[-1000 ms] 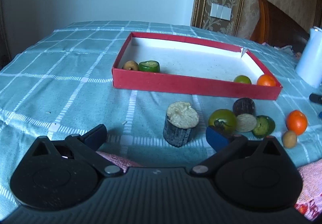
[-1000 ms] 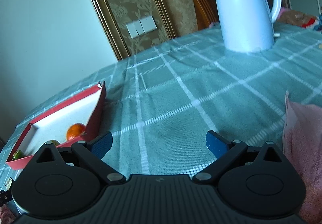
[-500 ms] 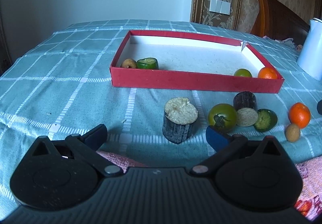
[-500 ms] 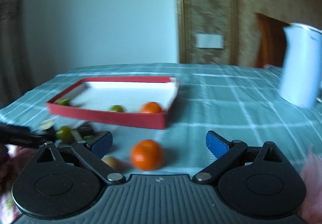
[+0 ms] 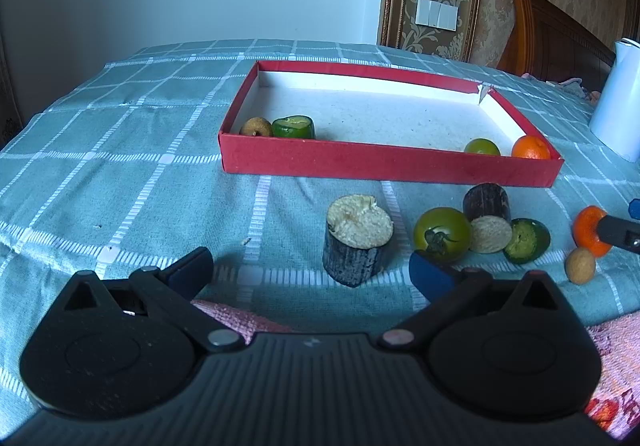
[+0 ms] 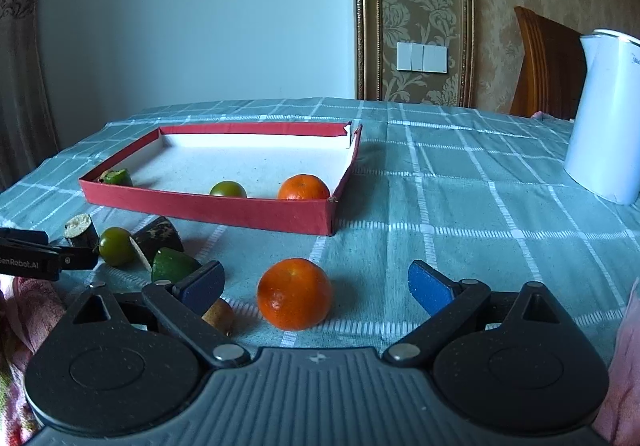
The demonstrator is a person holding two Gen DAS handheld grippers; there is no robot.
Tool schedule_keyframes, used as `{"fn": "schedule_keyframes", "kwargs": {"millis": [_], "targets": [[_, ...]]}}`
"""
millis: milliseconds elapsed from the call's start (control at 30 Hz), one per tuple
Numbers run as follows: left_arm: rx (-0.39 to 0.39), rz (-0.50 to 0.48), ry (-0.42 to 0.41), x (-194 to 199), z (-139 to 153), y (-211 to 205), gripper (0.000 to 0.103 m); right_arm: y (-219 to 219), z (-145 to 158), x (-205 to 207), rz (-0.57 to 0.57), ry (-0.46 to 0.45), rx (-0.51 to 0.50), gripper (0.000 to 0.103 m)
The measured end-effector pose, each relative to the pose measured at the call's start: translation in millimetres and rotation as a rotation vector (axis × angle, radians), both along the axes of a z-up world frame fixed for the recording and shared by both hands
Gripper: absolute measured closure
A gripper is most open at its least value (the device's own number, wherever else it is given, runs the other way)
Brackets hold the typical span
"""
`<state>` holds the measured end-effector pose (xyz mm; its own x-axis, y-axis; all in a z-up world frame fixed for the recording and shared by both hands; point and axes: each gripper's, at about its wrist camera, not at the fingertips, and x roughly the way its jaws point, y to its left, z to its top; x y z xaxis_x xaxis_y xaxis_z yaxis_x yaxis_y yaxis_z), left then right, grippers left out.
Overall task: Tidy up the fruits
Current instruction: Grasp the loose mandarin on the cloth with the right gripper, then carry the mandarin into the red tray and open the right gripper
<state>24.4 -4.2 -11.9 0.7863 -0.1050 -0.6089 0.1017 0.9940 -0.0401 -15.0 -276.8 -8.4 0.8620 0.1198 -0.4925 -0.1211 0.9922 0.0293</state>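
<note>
A red tray [image 5: 384, 165] [image 6: 208, 207] on the checked cloth holds a brown fruit [image 5: 256, 126], a cut green fruit [image 5: 294, 127], a green fruit [image 5: 482, 147] and an orange [image 5: 531, 148]. In front of it lie a dark cut stalk piece [image 5: 357, 240], a green tomato [image 5: 442, 234], a second stalk piece [image 5: 488, 217], a green half fruit [image 5: 525, 240], a small brown fruit [image 5: 580, 266] and a loose orange [image 6: 294, 294]. My left gripper [image 5: 310, 272] is open, just before the stalk piece. My right gripper [image 6: 316, 284] is open, with the orange between its fingers, not touching.
A white kettle [image 6: 608, 113] stands at the right on the table. A pink towel [image 5: 616, 350] lies at the near edge under both grippers. A wooden chair [image 6: 548, 61] and a wall switch [image 6: 422, 57] are behind the table.
My right gripper has swung left from facing the kettle to face the tray and the loose orange. The left gripper has drifted slightly; both stayed open.
</note>
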Motion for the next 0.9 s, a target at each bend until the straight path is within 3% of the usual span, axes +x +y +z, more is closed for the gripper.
{"fn": "schedule_keyframes", "kwargs": {"millis": [67,133,267,333,400,600,900], "targets": [[-0.002,0.0,0.0,-0.1,0.1,0.1,0.0,3.0,-0.9,1.0,0.021,0.008,-0.002,0.016],[-0.003,0.0,-0.001,-0.2,0.3,0.1,0.0,5.2,-2.9,2.9,0.037,0.029,-0.002,0.037],[-0.003,-0.001,-0.001,-0.4,0.4,0.2,0.0,5.1,-9.2,8.1,0.037,0.064,0.017,0.044],[-0.003,0.0,-0.001,-0.4,0.3,0.3,0.0,4.4,-9.5,8.6,0.037,0.068,0.028,0.055],[-0.003,-0.001,-0.001,-0.4,0.4,0.2,0.0,4.0,-9.7,8.3,0.048,0.071,0.036,0.06],[-0.003,0.0,-0.001,-0.3,0.5,0.0,0.0,1.6,-4.7,6.9,0.036,0.053,0.07,0.06],[0.001,-0.001,0.0,-0.2,0.4,0.3,0.0,6.0,39.7,27.0,0.052,-0.056,0.091,0.06]]}}
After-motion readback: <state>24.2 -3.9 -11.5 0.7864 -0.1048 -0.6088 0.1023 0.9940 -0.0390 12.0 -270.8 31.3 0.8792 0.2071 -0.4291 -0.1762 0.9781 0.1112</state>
